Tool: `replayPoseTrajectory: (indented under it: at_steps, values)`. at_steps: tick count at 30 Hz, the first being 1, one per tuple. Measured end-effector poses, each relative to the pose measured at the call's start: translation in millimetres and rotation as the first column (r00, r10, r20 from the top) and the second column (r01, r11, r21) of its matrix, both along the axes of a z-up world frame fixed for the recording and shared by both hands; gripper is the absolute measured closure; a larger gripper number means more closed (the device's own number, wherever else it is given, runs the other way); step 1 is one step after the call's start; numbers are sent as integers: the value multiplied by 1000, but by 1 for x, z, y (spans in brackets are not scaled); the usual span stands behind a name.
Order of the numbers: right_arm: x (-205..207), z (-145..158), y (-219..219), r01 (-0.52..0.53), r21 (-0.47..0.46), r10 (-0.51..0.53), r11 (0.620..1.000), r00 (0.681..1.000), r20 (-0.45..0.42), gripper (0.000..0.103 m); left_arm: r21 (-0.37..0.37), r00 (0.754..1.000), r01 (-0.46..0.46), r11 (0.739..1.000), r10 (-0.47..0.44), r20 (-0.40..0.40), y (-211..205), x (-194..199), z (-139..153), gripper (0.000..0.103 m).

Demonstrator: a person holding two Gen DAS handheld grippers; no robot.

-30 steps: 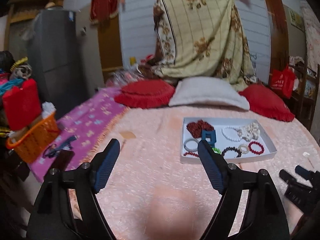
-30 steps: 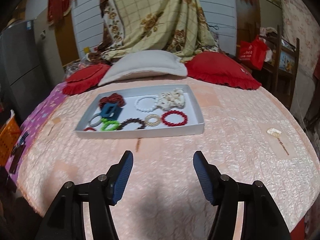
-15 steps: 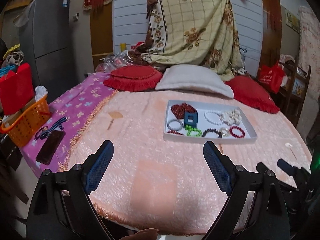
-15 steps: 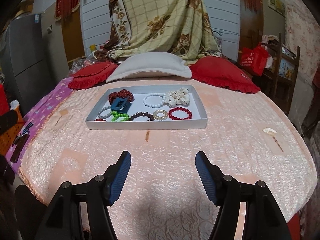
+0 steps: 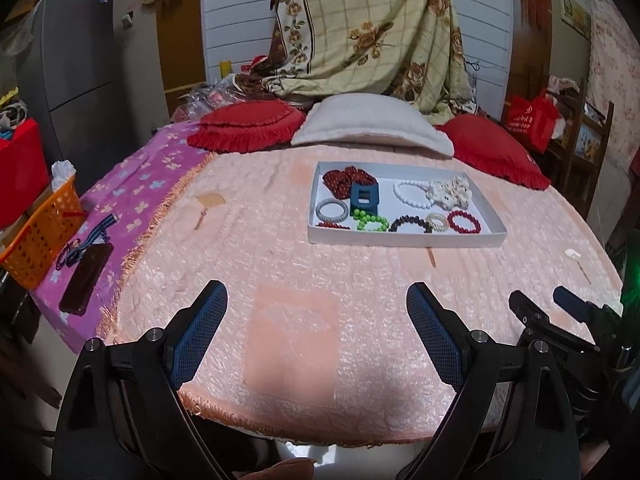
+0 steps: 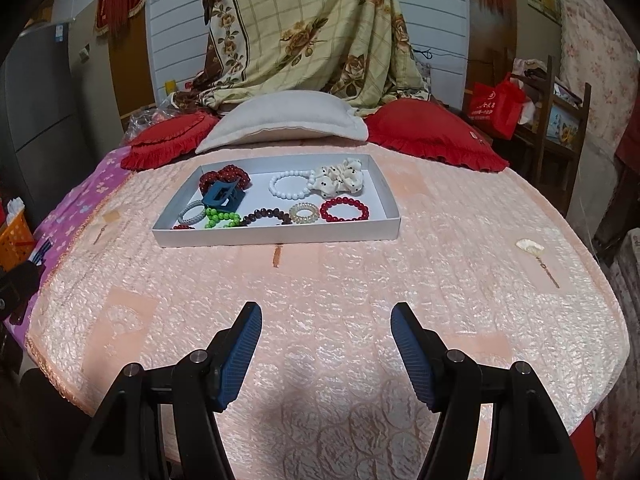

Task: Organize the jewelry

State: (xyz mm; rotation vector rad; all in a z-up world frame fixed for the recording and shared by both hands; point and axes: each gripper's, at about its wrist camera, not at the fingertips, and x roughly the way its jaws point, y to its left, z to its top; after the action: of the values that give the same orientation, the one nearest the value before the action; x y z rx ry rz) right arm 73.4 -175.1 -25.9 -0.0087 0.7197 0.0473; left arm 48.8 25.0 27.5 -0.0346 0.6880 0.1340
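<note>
Item: white tray [image 6: 280, 236] of bracelets, mid-bed, toward the pillow edge. Left tongs [image 5: 316, 312] wide, right tongs [image 6: 326, 328] part-open, both empty, near the bed's front edge. Recommended: approach one bracelet singly, from above.

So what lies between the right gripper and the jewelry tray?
In the right wrist view, only bare pink bedspread separates the right gripper from the white tray, apart from a small brown mark near the tray's front wall.

Bed [image 6: 320, 300] under peach cover, white tray [image 6: 280, 236] at 12 o'clock, pillows [image 6: 280, 120] behind it, purple cloth [image 5: 132, 200] at 9 o'clock, small hairpin [image 6: 536, 254] at 3 o'clock
</note>
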Motion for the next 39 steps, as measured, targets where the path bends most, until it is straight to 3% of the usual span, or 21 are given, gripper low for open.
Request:
replayPoseTrajectory:
  at_steps: [39]
  values:
    - [5,-13,3,20,-32,-21,999,999,-34,38,-19,992,54,998,-55,-117,-11,9,-32,12]
